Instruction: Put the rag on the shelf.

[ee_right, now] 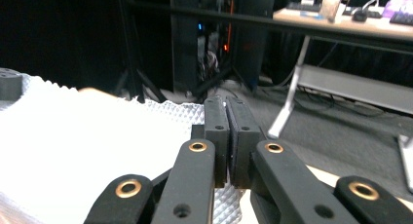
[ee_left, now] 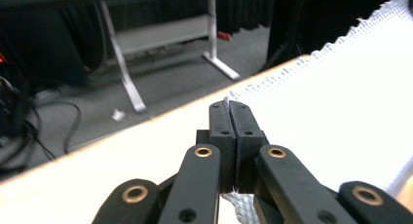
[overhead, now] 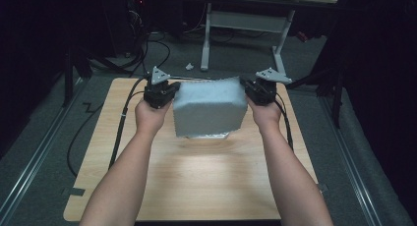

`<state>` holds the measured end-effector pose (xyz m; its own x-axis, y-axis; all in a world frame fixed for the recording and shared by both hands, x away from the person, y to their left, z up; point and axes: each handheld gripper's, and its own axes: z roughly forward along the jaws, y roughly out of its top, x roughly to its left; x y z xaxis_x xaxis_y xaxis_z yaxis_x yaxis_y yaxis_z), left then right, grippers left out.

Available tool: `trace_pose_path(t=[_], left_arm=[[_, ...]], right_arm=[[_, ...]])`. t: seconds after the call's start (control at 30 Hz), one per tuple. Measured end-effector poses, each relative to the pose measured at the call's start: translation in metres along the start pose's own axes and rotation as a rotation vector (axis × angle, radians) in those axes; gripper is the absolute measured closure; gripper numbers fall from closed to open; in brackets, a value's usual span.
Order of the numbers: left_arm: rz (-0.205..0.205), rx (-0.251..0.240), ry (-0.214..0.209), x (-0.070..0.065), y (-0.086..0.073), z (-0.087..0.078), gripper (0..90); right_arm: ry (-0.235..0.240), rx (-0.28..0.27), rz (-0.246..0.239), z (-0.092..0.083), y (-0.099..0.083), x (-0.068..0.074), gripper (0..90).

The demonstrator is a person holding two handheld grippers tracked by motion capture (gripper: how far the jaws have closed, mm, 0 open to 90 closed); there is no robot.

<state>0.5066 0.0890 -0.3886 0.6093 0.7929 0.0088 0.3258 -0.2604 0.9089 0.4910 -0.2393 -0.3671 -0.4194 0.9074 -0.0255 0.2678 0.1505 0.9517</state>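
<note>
Pale wood, smooth and lightly grained, makes up the table, a board with rounded corners on a grey floor with metal rails along both sides. Beyond its far edge stands a white metal desk frame; a small white scrap lies on the floor near its foot, and black cables trail off the table's left side toward a dark tangle of gear. Nothing on the tabletop blocks the hands; the surface near the person is bare.

Held up between the two hands, above the far half of the table, is a white towel. It is stretched into a rough rectangle, its lower edge hanging over the wood, and its shadow falls on the board beneath. Up close, in the left gripper view, the towel shows a waffle-like weave and a bumpy edge.

Black and blocky, the left gripper has its jaws clenched on the towel's edge, a sliver of fabric showing between the pads. The right gripper is likewise clamped on the towel at the opposite corner. From above, the left gripper and the right gripper sit at the towel's top corners, each with a grey three-cornered plate.
</note>
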Motion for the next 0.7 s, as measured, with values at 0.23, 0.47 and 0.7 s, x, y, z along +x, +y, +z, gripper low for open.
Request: trace_pose_path(t=[0.23, 0.47, 0.7], left_arm=[[-0.027, 0.042, -0.055, 0.001, -0.033, 0.005, 89.1], [-0.037, 0.047, -0.116, -0.006, -0.053, 0.005, 89.1], [-0.087, 0.054, -0.154, -0.011, -0.075, 0.007, 89.1]], right_arm=[[0.038, 0.064, 0.006, 0.008, -0.033, 0.001, 89.4], [0.061, 0.094, 0.029, 0.005, -0.055, 0.004, 89.4], [0.081, 0.112, 0.054, 0.001, -0.074, 0.010, 89.4]])
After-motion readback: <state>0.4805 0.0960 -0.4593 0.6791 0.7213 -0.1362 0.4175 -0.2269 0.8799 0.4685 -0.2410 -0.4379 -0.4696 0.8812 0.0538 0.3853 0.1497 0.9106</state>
